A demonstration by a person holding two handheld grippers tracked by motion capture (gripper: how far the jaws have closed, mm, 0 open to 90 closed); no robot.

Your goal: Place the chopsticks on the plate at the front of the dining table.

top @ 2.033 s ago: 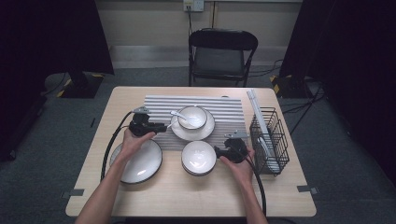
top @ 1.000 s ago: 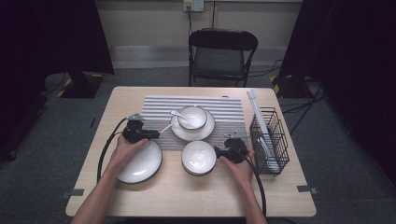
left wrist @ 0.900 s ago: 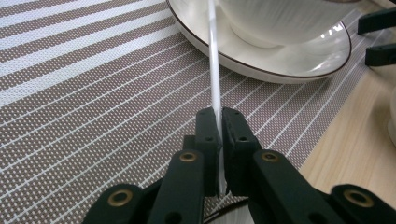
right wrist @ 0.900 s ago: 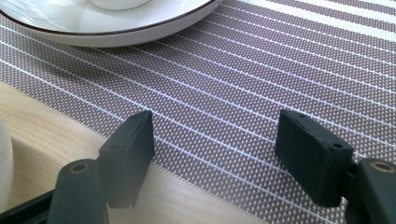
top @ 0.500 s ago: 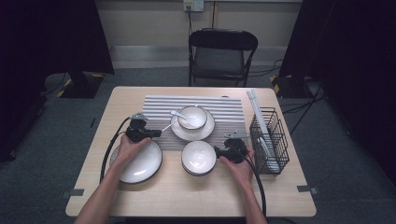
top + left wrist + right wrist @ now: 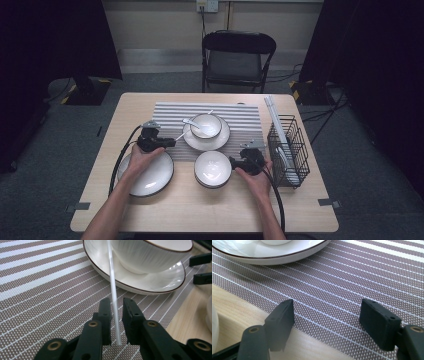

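Straddling the thin white spoon handle [image 6: 113, 302] with my left gripper [image 6: 116, 312], whose jaws have just been opening and now stand slightly off it, I see the handle run up to the bowl [image 6: 150, 252] on its saucer [image 6: 160, 282] over the striped mat [image 6: 45, 290], while my right gripper [image 6: 327, 315] gapes empty at the mat's edge on the counter [image 6: 234, 312].

One camera overhead, two close above the striped mat [image 6: 235, 112].
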